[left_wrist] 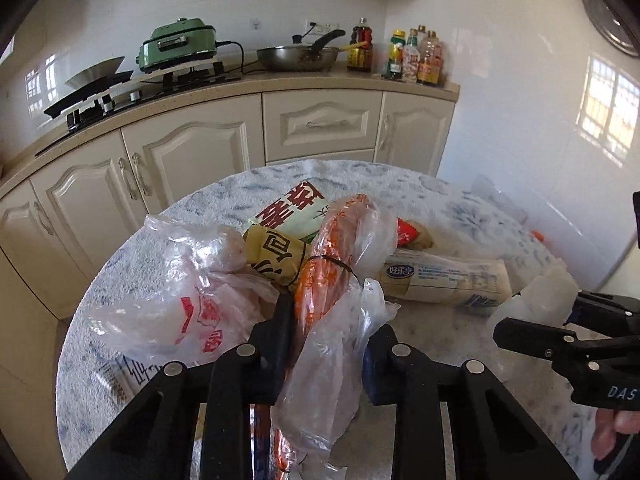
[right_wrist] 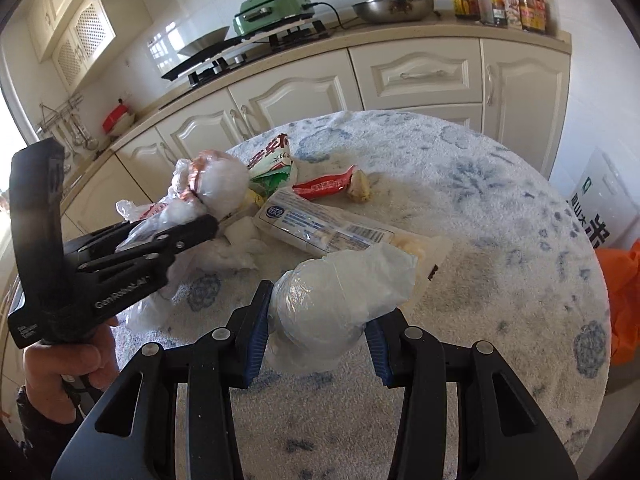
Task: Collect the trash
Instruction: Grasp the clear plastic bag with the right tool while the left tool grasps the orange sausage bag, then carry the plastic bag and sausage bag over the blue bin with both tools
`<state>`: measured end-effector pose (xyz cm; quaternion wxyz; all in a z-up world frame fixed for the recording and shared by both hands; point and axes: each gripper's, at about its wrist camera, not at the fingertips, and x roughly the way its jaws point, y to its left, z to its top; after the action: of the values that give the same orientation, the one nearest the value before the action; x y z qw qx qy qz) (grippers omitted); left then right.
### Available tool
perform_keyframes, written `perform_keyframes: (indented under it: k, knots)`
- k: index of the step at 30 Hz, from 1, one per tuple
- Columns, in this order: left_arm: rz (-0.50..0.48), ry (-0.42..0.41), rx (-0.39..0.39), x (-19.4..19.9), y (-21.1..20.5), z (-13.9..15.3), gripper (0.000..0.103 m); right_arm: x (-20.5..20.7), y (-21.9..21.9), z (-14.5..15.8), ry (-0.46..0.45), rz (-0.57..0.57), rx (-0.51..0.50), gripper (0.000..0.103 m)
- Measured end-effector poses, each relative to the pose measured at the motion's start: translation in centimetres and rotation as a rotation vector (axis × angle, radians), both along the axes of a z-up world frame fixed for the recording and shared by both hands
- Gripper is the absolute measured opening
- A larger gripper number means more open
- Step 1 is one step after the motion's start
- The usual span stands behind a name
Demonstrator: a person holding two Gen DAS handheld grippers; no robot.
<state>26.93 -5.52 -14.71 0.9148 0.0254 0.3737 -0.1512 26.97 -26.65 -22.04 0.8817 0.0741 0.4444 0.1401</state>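
My left gripper [left_wrist: 332, 320] is shut on a clear plastic bag with orange print [left_wrist: 332, 264], which hangs down between its fingers. From the right wrist view the same left gripper [right_wrist: 176, 232] shows at the left with that bag [right_wrist: 216, 184] bunched at its tips. My right gripper [right_wrist: 320, 312] is shut on a crumpled white plastic bag [right_wrist: 352, 276], just above the round table [right_wrist: 500, 200]. Loose trash lies in a heap behind: a long white noodle packet [right_wrist: 320, 228], a red sachet [right_wrist: 324, 188], a green-and-red packet [left_wrist: 292, 212], a yellow wrapper [left_wrist: 276, 256] and a clear bag with red print [left_wrist: 192, 300].
The table wears a blue-and-white cloth. Cream cabinets [left_wrist: 192, 160] curve round behind it, with a stove, a green cooker [left_wrist: 176, 44], a wok [left_wrist: 296, 56] and bottles on the counter. An orange bag [right_wrist: 624, 300] and a white printed sack [right_wrist: 600, 216] sit off the table's right edge.
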Motion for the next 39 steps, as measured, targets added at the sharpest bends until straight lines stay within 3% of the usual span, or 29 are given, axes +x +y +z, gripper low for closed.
perform_keyframes:
  k: [6,10,17,29,39]
  knots:
    - [0.039,-0.076,-0.128,-3.0,2.1,1.3,0.023,-0.9,0.0,0.7,-0.014,0.006,0.008,0.044]
    - [0.058,-0.104,-0.169,-4.6,3.3,1.6,0.022,-1.5,0.3,1.5,-0.031,0.013,0.005,0.044]
    - [0.055,-0.128,-0.185,-7.5,3.7,1.7,0.021,-3.0,0.7,3.1,-0.067,0.019,0.005,0.044]
    - [0.016,-0.238,-0.184,-12.8,1.0,6.8,0.021,-5.1,-1.7,8.3,-0.182,-0.022,-0.010,0.044]
    - [-0.094,-0.295,-0.224,-14.2,-2.9,10.1,0.022,-6.9,-6.5,12.4,-0.276,-0.096,-0.034,0.044]
